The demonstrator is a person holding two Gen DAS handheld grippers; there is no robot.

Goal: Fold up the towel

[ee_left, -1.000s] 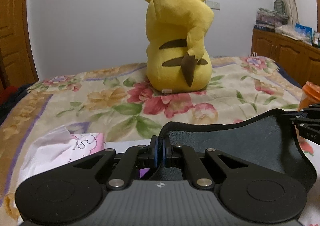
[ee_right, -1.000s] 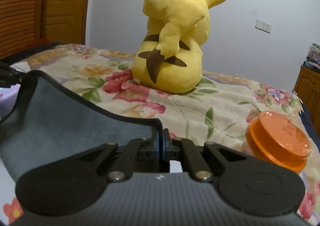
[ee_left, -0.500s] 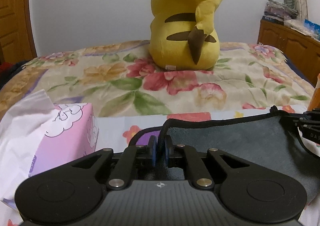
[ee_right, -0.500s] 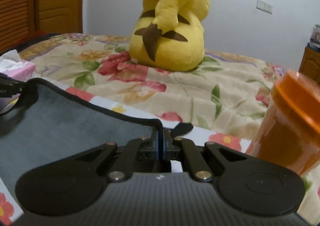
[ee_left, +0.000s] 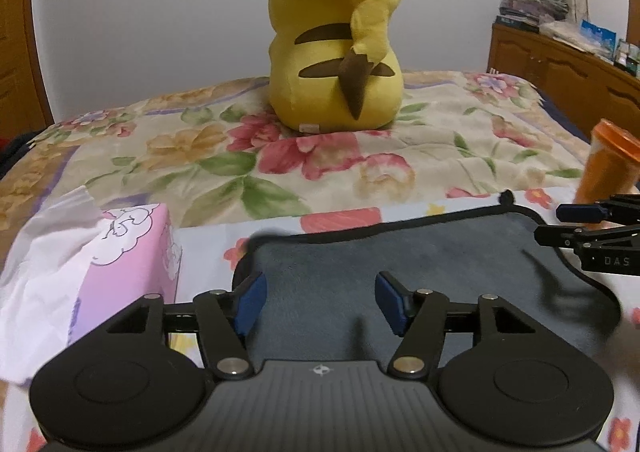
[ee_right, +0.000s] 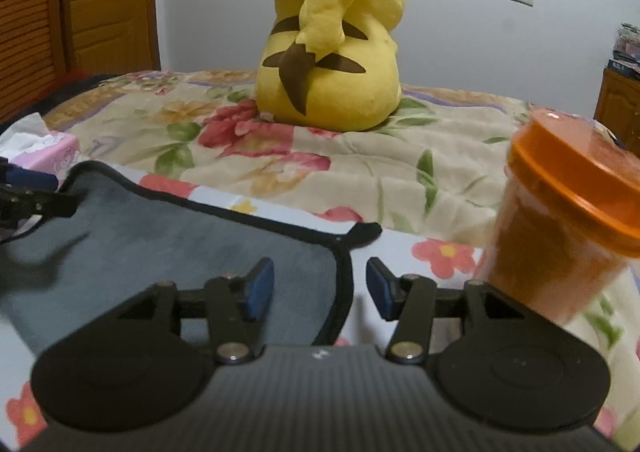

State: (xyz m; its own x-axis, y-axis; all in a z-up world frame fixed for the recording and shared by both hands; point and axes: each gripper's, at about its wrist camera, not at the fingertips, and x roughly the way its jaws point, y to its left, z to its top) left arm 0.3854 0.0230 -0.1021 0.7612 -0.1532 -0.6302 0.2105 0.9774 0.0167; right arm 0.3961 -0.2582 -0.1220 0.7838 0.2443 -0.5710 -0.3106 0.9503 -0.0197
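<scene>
Left wrist view first: the left gripper (ee_left: 318,302) has its blue-padded fingers spread apart with nothing between them. The grey towel (ee_left: 420,264) lies flat right under and ahead of the fingers, black-edged, on a white flowered cloth (ee_left: 208,236). Its near part is hidden behind the gripper body, so I can't tell how far back it runs. Off to the left of the tool sits a pink tissue box (ee_left: 132,248) with a tissue sticking out, cut off at the frame edge. Far right, only the tip of the right gripper (ee_left: 592,228) pokes in over the towel's right end, with an orange jar (ee_left: 608,168) just behind it, partly cropped. Straight ahead on the floral bedspread (ee_left: 200,156) is a yellow plush (ee_left: 336,52), ears chopped off by the top edge.

Right wrist view: the right gripper (ee_right: 320,284) is also spread wide, holding nothing, fingers straddling the towel's (ee_right: 180,244) right edge and corner. The orange jar (ee_right: 560,236) looms blurry just right of the tool. At the far left the left gripper (ee_right: 28,196) is barely visible, mostly out of frame, with the tissue box (ee_right: 48,152) behind it. The plush (ee_right: 332,52) sits ahead, its head cut off.
</scene>
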